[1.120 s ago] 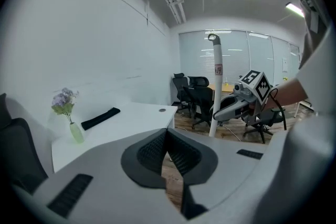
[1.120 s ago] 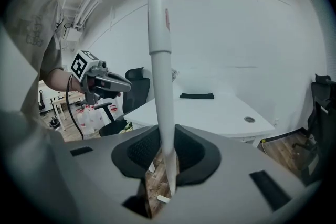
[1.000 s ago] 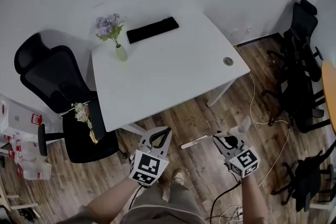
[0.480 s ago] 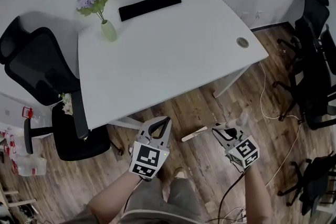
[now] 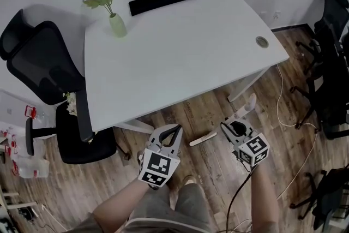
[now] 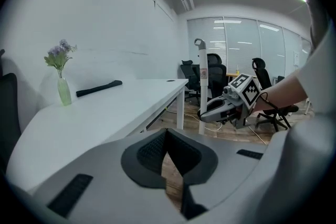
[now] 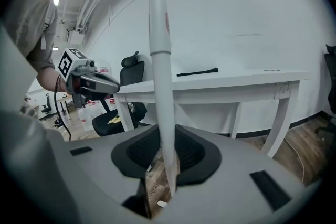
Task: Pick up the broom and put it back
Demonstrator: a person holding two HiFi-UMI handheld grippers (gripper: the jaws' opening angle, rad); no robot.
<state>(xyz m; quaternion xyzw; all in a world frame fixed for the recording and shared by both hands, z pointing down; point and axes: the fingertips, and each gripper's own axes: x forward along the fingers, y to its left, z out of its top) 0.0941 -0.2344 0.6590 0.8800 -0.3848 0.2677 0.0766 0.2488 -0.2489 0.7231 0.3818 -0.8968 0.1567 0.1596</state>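
Right gripper [image 5: 233, 127] is clamped on the broom's [image 7: 160, 60] white handle, and the pole stands straight up between my jaws, in the middle of that gripper's view. Left gripper [image 5: 172, 131] is closed with nothing in it, just beside the other one at the bottom of the head view.

I think the broom is light and stiff, but the handle looks smooth, so it could slide or twist. It is long too, so the far end may swing. A hold lower down, with my left gripper helping, would keep it steady.

At the top and middle of the frame, the white desk [image 5: 180, 63] fills the space, and its leg [image 5: 245, 84] is close by. A black chair [image 5: 82, 133] sits at the left. Thin cables [image 5: 283, 117] trail over the wooden floor [image 5: 212, 166] at the right and could catch the broom. A pale strip [image 5: 203, 140] lies on the floor between my grippers; I cannot tell if it belongs to the broom.
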